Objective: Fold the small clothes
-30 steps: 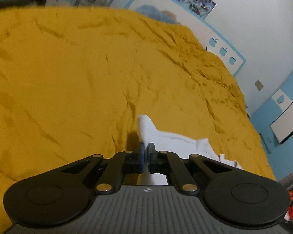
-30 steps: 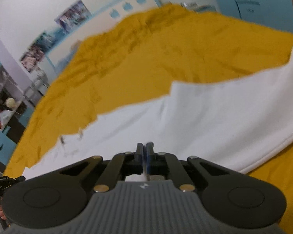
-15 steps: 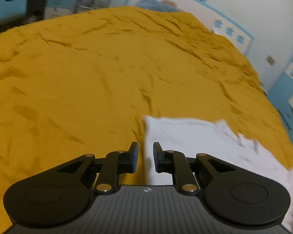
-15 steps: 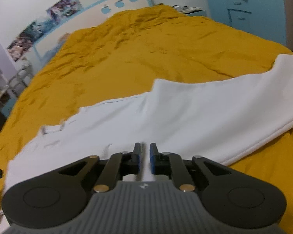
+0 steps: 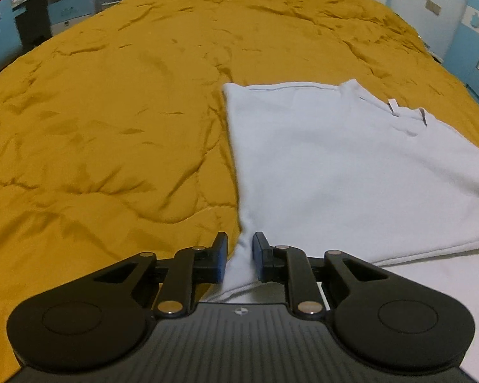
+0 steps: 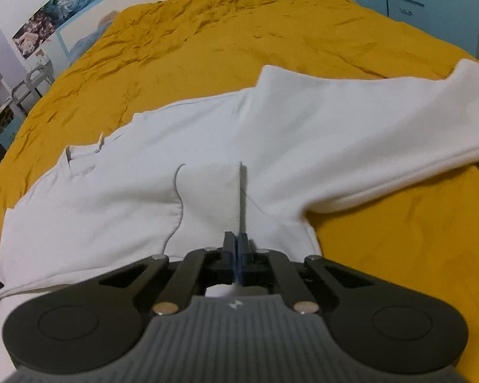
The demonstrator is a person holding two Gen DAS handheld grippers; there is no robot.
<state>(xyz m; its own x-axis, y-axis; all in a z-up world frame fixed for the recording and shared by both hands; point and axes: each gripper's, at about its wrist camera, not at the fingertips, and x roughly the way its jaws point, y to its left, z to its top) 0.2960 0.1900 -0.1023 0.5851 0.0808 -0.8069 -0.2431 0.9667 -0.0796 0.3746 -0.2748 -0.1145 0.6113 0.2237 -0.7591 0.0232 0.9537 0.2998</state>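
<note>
low over the bed, left tool [image 5: 238, 257] gapes around the white shirt [image 5: 335, 166], right tool [image 6: 238, 252] pinches it.

My left gripper [image 5: 238, 257] and right gripper [image 6: 238, 257] look alike: matte black linkage arms, round black discs at each side, brass-coloured pins, blue pads, ribbed grey housing with a small white mark.

A bed covered by a rumpled mustard-yellow quilt [image 5: 118, 121] carries a white shirt [image 5: 335, 166] lying spread on its near part, one sleeve [image 6: 383, 146] stretched out flat toward the right side, the rest of the quilt running wrinkled up to the far wall.
</note>
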